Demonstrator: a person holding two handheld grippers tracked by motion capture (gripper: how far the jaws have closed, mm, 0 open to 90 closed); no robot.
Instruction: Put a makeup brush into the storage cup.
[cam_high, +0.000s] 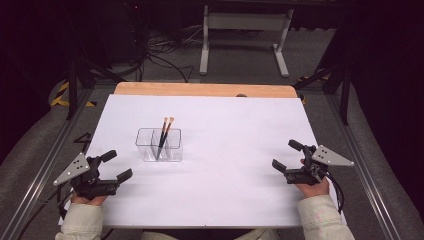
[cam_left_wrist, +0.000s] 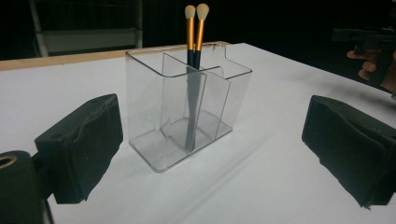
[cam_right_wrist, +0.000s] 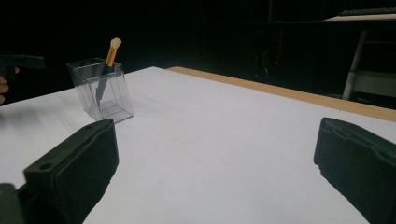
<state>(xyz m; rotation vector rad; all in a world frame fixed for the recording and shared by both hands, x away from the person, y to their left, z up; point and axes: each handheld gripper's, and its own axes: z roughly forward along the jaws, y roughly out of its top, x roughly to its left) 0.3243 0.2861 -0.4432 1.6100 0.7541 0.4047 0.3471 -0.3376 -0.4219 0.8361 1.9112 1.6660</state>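
A clear plastic organiser (cam_high: 159, 145) with compartments stands left of the table's middle. Two makeup brushes (cam_high: 165, 134) with gold ferrules and pale tips lean in it, tips up. In the left gripper view the organiser (cam_left_wrist: 187, 112) sits straight ahead between the jaws, brushes (cam_left_wrist: 195, 32) rising from its middle compartment. My left gripper (cam_high: 116, 166) rests open at the front left, nothing between its jaws. My right gripper (cam_high: 288, 155) rests open at the front right, also bare. The right gripper view has the organiser (cam_right_wrist: 100, 88) far off to the left.
A white sheet (cam_high: 225, 150) covers the table, with a wooden strip (cam_high: 205, 90) along the far edge. Beyond it are a white table frame (cam_high: 245, 35) and cables on the floor. Metal rails run along both sides.
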